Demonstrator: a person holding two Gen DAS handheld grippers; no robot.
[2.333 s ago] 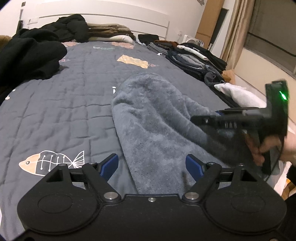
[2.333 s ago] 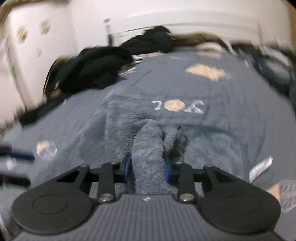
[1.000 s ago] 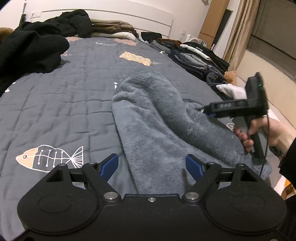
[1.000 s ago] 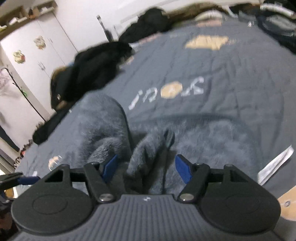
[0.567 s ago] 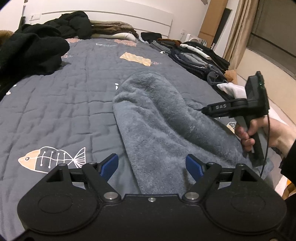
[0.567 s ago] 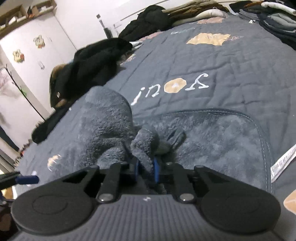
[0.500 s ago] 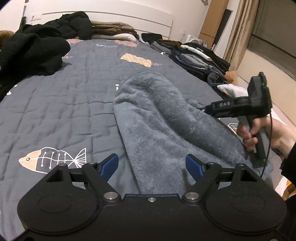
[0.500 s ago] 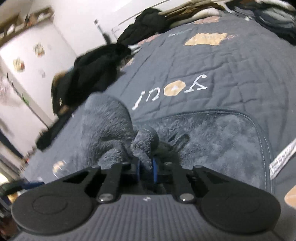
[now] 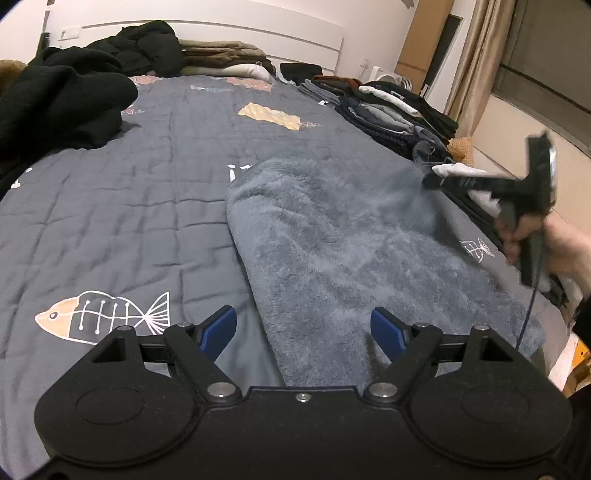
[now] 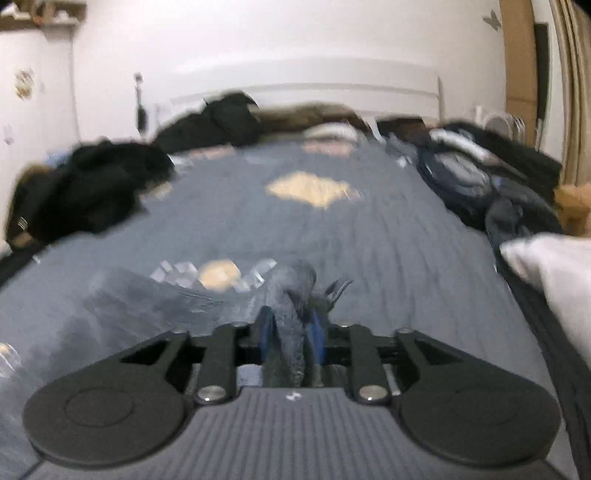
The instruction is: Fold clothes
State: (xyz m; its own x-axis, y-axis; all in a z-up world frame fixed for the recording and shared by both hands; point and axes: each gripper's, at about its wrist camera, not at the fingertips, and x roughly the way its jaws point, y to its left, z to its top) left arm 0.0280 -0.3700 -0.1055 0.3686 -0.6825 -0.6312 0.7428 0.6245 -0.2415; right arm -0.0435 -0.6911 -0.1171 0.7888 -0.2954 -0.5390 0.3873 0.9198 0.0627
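Note:
A fluffy grey fleece garment (image 9: 340, 236) lies on the dark quilted bedspread (image 9: 129, 206), stretching from my left gripper toward the right. My left gripper (image 9: 304, 332) hovers open over its near end, blue pads wide apart. In the left wrist view the right gripper (image 9: 430, 181) is held by a hand at the right and lifts a corner of the fleece. In the blurred right wrist view my right gripper (image 10: 290, 328) is shut on a bunched fold of the grey fleece (image 10: 291, 295).
Black clothes are heaped (image 9: 62, 103) at the left of the bed. Folded garments are stacked (image 9: 391, 110) along the right edge and by the headboard (image 9: 221, 29). A white item (image 10: 554, 273) lies at the right. A curtain (image 9: 476, 62) hangs beyond.
The right gripper shut on a fold of the fleece and has swung up and to the right, lifting that corner. The left gripper stayed open and nearly still.

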